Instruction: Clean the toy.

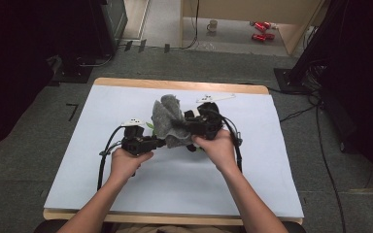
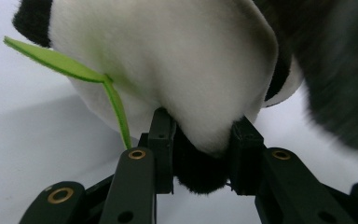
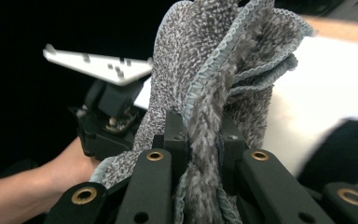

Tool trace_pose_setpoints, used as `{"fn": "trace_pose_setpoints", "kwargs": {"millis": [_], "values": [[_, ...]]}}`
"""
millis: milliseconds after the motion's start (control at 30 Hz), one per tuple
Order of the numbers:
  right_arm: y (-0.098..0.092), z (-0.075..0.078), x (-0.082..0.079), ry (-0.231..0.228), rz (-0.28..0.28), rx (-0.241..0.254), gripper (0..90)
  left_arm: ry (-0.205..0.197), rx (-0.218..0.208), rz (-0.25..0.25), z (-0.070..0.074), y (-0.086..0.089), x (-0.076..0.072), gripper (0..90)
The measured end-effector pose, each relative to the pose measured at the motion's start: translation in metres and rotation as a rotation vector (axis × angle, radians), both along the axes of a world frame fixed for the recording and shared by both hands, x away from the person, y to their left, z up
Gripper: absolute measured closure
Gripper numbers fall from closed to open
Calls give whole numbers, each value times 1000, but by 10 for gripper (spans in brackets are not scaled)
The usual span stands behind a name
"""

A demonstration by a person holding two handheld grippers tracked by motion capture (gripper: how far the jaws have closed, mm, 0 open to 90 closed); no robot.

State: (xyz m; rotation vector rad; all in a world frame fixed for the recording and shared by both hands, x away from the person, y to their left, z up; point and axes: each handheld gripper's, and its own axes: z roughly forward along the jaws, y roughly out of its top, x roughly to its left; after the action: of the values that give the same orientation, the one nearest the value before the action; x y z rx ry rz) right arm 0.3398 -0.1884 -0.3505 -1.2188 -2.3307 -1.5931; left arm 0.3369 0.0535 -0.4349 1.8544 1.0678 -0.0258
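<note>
Above the middle of the tabletop (image 1: 102, 184), the cloth (image 1: 167, 119) hangs between the left gripper (image 1: 158, 141) at eight o'clock and the right gripper (image 1: 187, 122) at three, with the plush toy (image 2: 168, 70) beneath it.

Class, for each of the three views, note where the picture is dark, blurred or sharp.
High view: white table cover bright, surroundings dark. Left gripper view: plush toy sharp, grey cloth blurred at right. Right gripper view: cloth crisp, background black at left.

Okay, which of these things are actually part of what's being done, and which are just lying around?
In use:
- grey cloth, clamped in the right gripper
- panda plush, pinched by the left gripper

Lying about:
- mug on the floor
- red items beside it
</note>
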Motion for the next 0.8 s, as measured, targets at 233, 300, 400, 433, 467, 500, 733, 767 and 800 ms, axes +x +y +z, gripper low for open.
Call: {"fn": "trace_pose_setpoints", "kwargs": {"millis": [233, 300, 400, 433, 467, 500, 733, 767, 800], "values": [[17, -36, 10, 34, -9, -86, 799, -5, 28, -2, -2, -3, -3, 677], [15, -39, 12, 43, -14, -111, 799, 3, 30, -5, -6, -2, 0, 678], [12, -37, 12, -9, -49, -192, 799, 6, 31, 0, -9, 1, 3, 680], [8, -37, 13, -9, -65, -200, 798, 8, 29, 4, -9, 2, 4, 680], [6, -37, 14, -14, -76, -209, 798, 13, 26, 9, -9, 4, 5, 681], [1, -37, 15, -14, -94, -222, 798, 13, 24, 14, -9, 6, 6, 681], [-38, -40, 28, 60, -176, -158, 797, 26, 14, 15, -14, 17, 15, 681], [-43, -39, 29, 68, -183, -149, 797, 31, 9, 19, -15, 19, 17, 681], [-50, -39, 30, 79, -188, -135, 797, 32, 9, 18, -15, 20, 18, 680]]}}
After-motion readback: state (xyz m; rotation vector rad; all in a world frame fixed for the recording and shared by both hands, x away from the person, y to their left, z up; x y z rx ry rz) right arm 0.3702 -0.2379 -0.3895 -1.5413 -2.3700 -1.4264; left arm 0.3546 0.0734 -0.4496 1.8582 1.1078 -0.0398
